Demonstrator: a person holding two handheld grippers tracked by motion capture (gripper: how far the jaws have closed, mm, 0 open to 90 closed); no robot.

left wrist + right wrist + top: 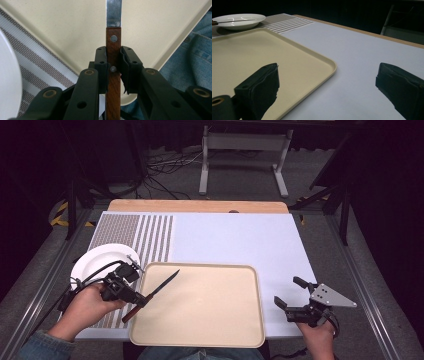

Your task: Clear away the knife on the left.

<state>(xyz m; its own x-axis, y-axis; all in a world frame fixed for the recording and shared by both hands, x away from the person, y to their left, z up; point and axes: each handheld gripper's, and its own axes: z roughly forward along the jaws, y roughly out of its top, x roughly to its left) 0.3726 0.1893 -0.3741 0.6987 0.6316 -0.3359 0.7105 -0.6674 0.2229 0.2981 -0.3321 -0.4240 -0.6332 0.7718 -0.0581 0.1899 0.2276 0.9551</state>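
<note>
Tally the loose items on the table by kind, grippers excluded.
Knife, clamped by the handle in the left gripper: 1
Tray: 1
Plate: 1
Total: 3

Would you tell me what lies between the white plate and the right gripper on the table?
In the high view, the beige tray lies between the white plate and the right gripper, with the knife held over its left edge by the left gripper.

left gripper [134, 296]: fingers clamped, seemingly raised | right gripper [290, 292]: fingers spread wide, low
</note>
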